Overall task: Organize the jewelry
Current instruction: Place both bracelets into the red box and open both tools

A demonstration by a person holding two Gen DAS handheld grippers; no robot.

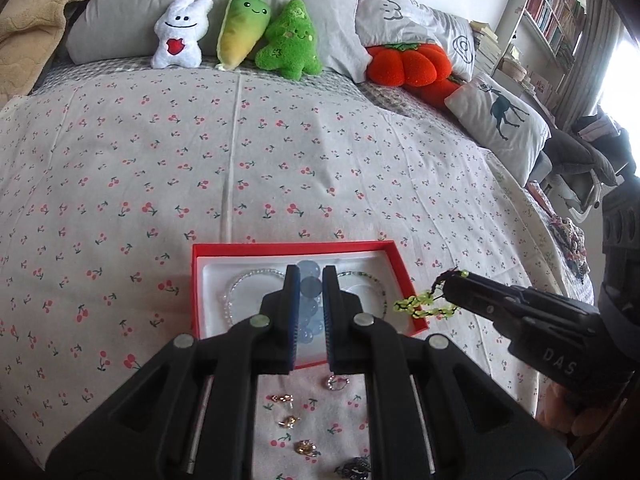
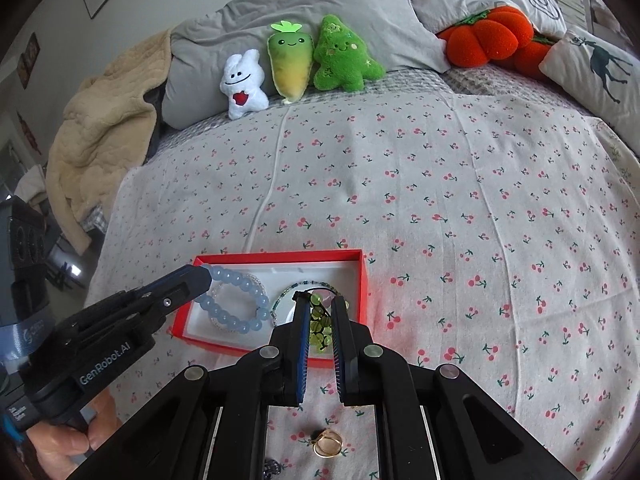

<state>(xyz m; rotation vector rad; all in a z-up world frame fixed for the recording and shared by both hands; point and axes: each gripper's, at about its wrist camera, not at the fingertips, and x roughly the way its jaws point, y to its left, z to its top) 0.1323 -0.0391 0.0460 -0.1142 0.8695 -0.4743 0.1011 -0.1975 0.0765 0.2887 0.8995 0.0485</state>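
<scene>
A red box (image 1: 197, 280) with a white liner lies on the cherry-print bed; it also shows in the right wrist view (image 2: 363, 280). My left gripper (image 1: 311, 276) is shut on a pale blue bead bracelet (image 2: 232, 304) and holds it over the box's left half. My right gripper (image 2: 320, 304) is shut on a green bead bracelet (image 1: 420, 306) with a dark cord, just above the box's right edge. A clear bead bracelet (image 1: 230, 300) and a thin green bead strand (image 1: 376, 280) lie in the box.
Small gold earrings (image 1: 288, 422), a hoop (image 1: 334, 382) and a dark piece (image 1: 354, 468) lie on the sheet in front of the box. A gold ring (image 2: 328, 442) lies near me. Plush toys (image 1: 240, 32) and pillows line the far side.
</scene>
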